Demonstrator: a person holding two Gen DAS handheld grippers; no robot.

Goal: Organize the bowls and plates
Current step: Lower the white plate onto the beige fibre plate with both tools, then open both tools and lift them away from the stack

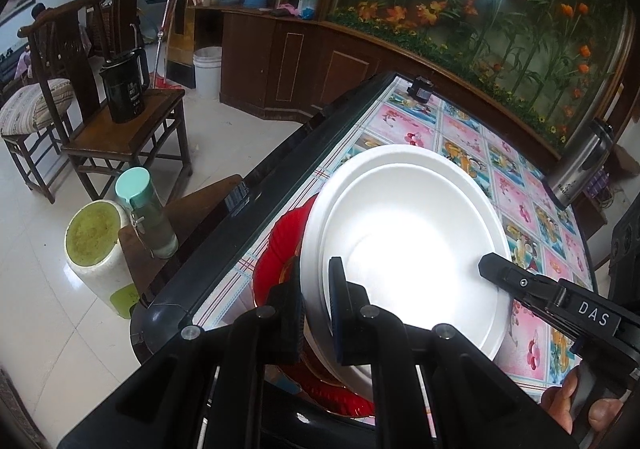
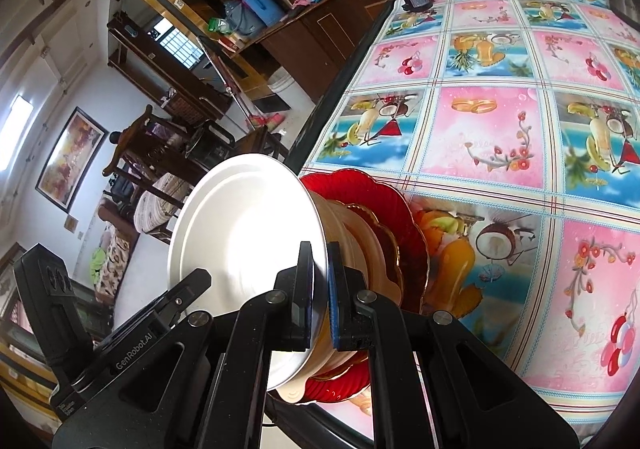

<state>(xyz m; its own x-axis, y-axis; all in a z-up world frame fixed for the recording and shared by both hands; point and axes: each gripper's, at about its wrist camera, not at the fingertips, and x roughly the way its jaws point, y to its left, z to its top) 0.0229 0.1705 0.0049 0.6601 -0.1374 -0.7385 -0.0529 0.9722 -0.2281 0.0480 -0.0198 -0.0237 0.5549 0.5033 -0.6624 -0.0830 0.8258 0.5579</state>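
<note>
Near the table point(image 1: 280, 153) edge, left gripper point(image 1: 316, 313) and right gripper point(image 2: 320, 289) both clamped on white plate point(image 1: 408, 233) rim.

The red plate point(image 1: 272, 269) is mostly covered by the white plate point(image 1: 408, 233) in the left wrist view, and only its scalloped edge is seen. The middle of the white plate is washed out by glare, so its surface cannot be read there. The near rim of the white plate is hidden behind the left tongs point(image 1: 316, 313). In the right wrist view, the bowls stacked under the white plate point(image 2: 240, 233) are partly concealed by the right tongs point(image 2: 320, 301), and their number cannot be told. The hand point(image 1: 580, 401) is cut off by the picture's edge. The counter point(image 2: 500, 137) is also cut off at the right.
</note>
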